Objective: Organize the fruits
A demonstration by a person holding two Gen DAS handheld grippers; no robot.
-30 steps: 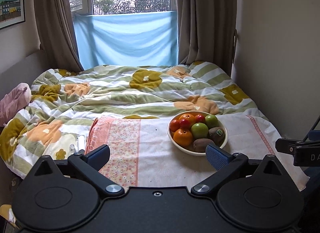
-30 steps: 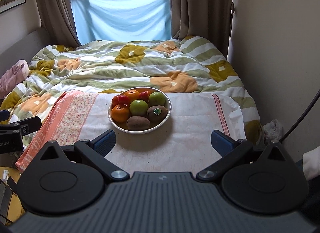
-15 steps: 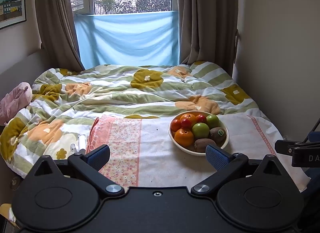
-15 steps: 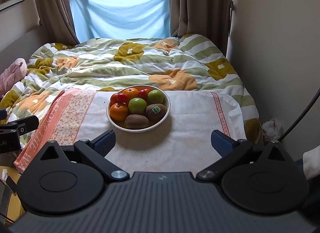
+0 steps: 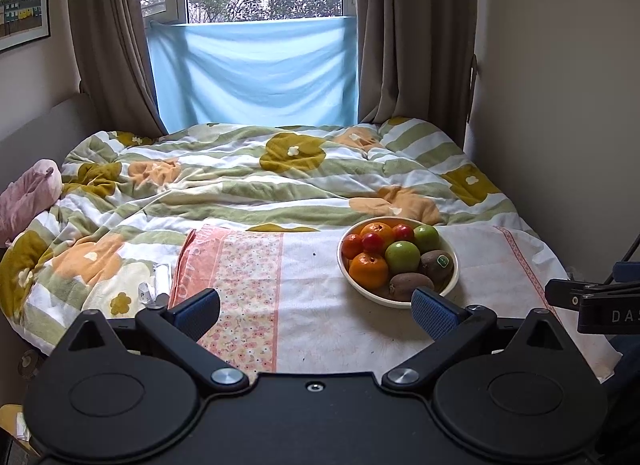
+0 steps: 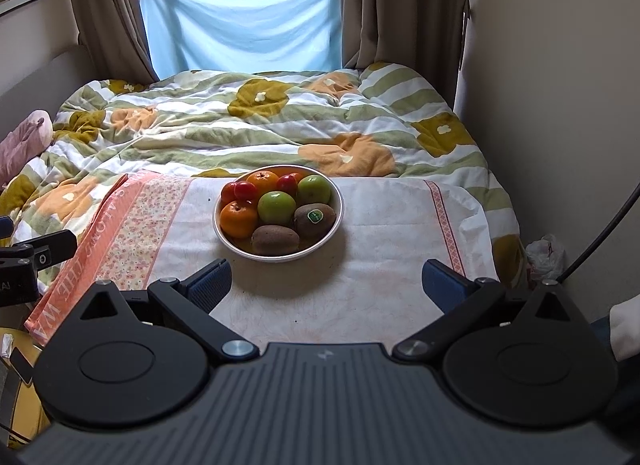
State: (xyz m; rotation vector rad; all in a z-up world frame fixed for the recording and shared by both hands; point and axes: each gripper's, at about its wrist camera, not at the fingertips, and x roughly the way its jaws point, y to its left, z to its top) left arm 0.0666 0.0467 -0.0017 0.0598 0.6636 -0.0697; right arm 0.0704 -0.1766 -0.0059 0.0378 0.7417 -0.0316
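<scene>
Right now both tongs hang above the near end of the bed, jaws spread wide and holding nothing. The left tongs sit over the flowered pink band of the cloth, and the right tongs point almost straight at the bowl, which lies just beyond their blue pads. That white bowl rests on the pale middle of the cloth, the cloth itself spread over the striped, flower-patterned duvet. Inside the bowl the fruit is heaped together: two oranges, one at the near left and one at the back; two green apples side by side across the centre and right; a few small red fruits tucked between them along the back; and two brown kiwis at the front, the right one wearing a green sticker, the other lying against the near rim. From the left tongs' view the bowl sits off to the right, close to the right-hand pad. A pink cushion lies at the left edge of the bed, and a blue sheet covers the lower window between brown curtains.
</scene>
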